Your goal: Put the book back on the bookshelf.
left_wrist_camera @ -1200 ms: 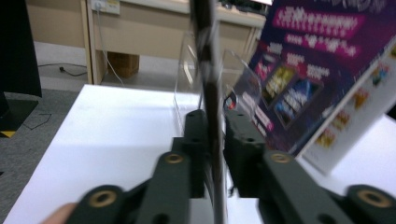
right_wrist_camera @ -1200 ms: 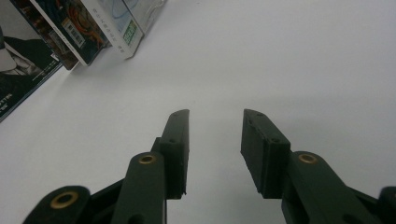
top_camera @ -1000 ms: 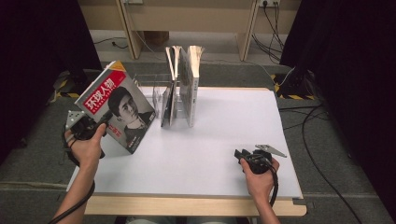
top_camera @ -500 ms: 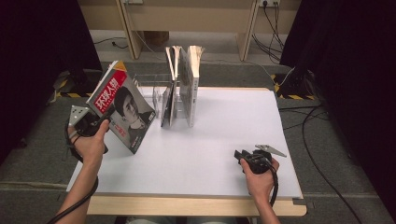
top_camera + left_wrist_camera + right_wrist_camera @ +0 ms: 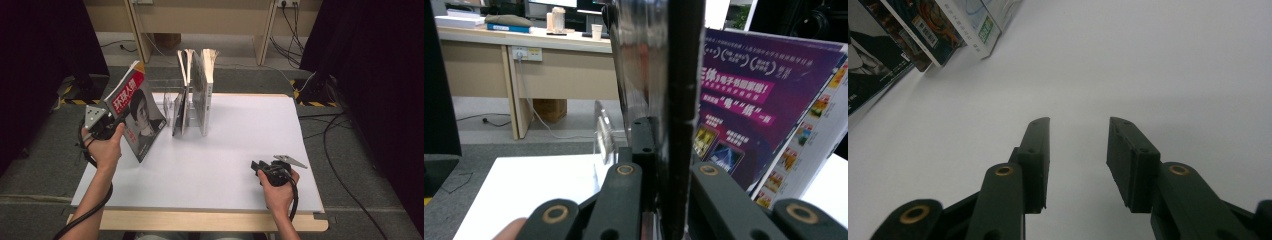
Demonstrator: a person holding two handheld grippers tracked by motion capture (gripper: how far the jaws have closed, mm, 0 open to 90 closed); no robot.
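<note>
My left gripper is shut on the edge of a magazine with a red-and-white title and a portrait on the cover, held tilted above the table's left side. Its jaws have just been closing on that edge. In the left gripper view the jaws pinch the magazine's dark edge, and its purple back cover spreads to the right. My right gripper rests low over the white table at the front right, open, with nothing between its fingers.
Several upright books and magazines stand in a clear rack at the table's back centre; their lower corners appear in the right gripper view. Desks and cables lie behind the table. Black curtains flank both sides.
My left hand has shifted slightly right and up with the magazine, and its jaws have closed on the edge. The right hand has stayed in place.
</note>
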